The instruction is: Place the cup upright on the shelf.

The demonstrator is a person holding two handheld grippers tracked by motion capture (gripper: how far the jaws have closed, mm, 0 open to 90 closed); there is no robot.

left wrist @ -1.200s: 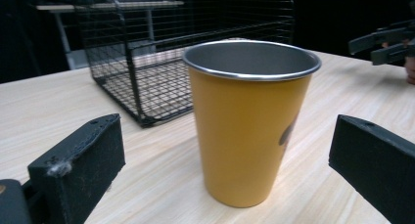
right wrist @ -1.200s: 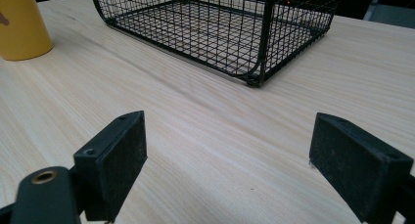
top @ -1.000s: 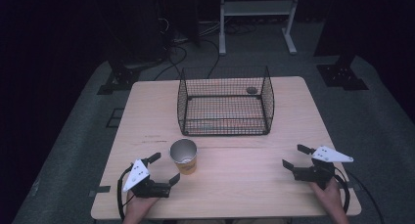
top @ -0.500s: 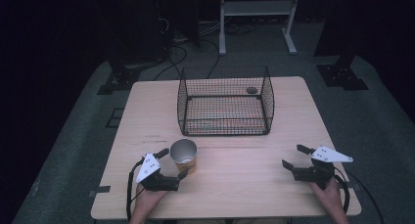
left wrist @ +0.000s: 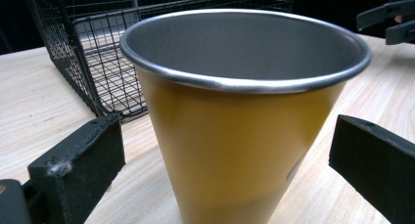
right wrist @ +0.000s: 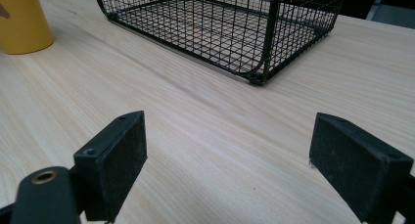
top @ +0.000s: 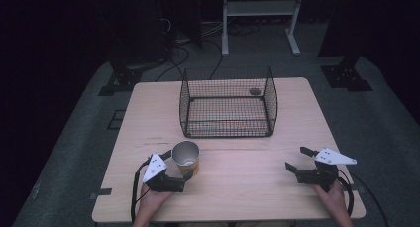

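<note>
1. The yellow cup (left wrist: 235, 136) has its base cut off by the bottom edge of the left gripper view.
2. A small dark object (top: 254, 91) inside the wire basket (top: 228, 103) is too small to identify.
3. In the right gripper view, the cup (right wrist: 22, 21) is cropped at the top-left corner.
4. The forearms leave the high view at the bottom.

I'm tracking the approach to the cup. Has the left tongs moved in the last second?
Yes. The left tongs has advanced rightward toward the cup, which stayed put before the wire basket; its jaws now flank the cup, open.
</note>
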